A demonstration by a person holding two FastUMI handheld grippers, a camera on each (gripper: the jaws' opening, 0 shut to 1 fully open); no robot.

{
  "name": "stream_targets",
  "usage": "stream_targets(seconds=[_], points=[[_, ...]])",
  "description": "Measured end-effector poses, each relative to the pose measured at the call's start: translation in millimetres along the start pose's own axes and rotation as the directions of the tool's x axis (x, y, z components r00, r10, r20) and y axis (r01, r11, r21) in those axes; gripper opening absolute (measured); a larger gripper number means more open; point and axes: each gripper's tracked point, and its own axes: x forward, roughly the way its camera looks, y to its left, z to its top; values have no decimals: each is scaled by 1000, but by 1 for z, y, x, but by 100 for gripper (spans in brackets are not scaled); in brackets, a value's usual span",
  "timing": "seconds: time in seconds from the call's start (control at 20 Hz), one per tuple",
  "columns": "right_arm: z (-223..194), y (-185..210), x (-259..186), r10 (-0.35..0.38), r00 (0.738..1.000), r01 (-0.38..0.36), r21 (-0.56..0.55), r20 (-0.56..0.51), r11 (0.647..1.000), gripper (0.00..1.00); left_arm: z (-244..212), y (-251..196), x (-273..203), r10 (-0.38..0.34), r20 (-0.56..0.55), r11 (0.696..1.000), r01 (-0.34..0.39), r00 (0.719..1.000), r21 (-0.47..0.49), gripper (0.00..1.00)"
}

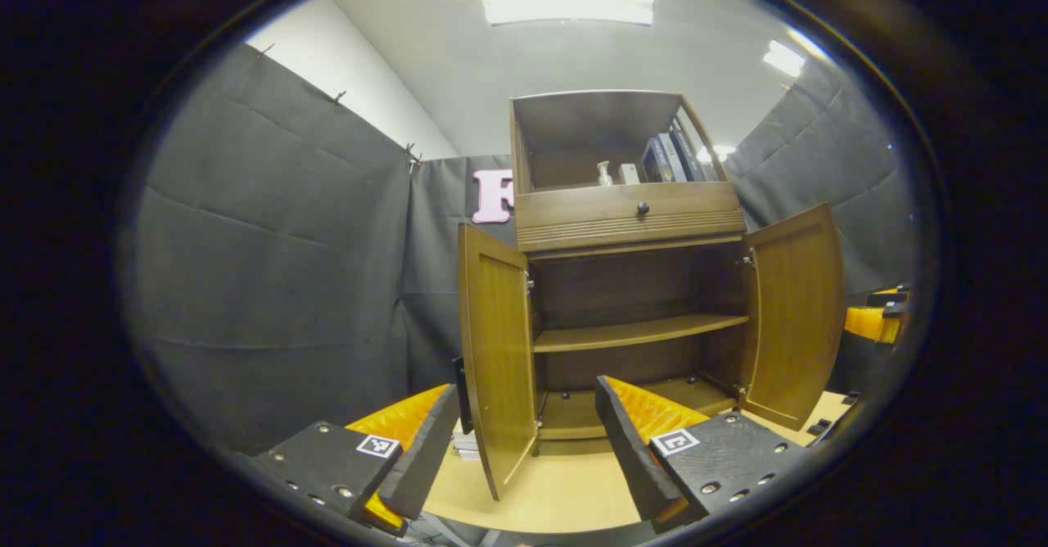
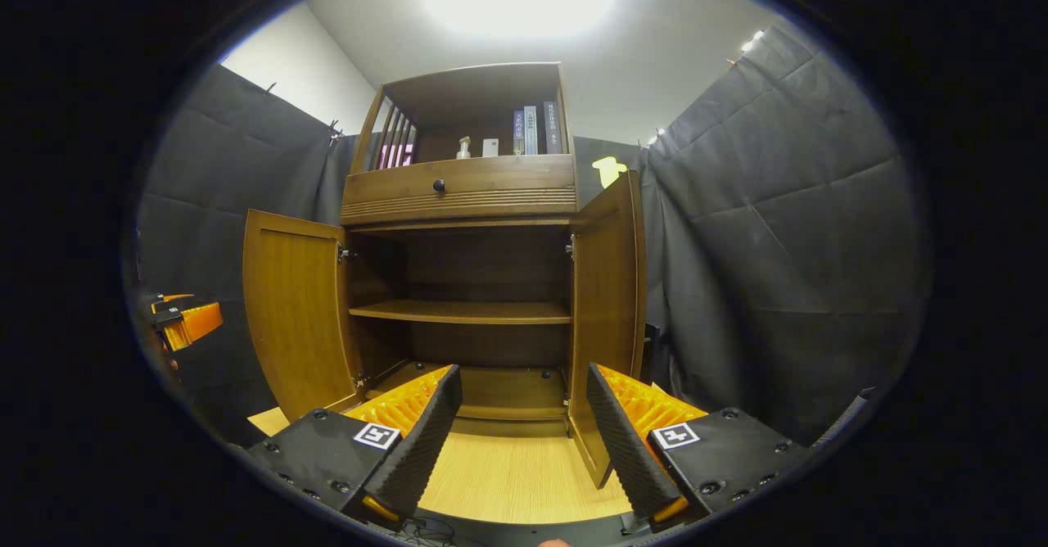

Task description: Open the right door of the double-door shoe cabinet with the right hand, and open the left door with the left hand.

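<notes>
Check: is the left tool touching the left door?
Cannot tell. Left gripper view: the left door stands between the open left tool's fingers, and no clear gap or contact shows.

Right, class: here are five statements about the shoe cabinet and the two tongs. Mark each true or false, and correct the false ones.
1. Both lower doors of the shoe cabinet stand open. True: the left door and right door are both swung out.
2. The drawer above the doors is pulled out. False: it sits closed, its dark knob facing out.
3. Shoes sit on the middle shelf. False: the shelf is bare.
4. Books stand in the top compartment. True.
5. The left tongs are clamped on the left door. False: their fingers are spread apart, the door's edge between them but not gripped.
</notes>
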Motion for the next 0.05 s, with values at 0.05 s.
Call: stream_targets(seconds=[0.05], points=[[-1, 0, 0, -1, 1000, 1, 0, 0, 1000, 94, 0, 0, 0, 0, 0, 1000, 0, 1000, 1, 97]])
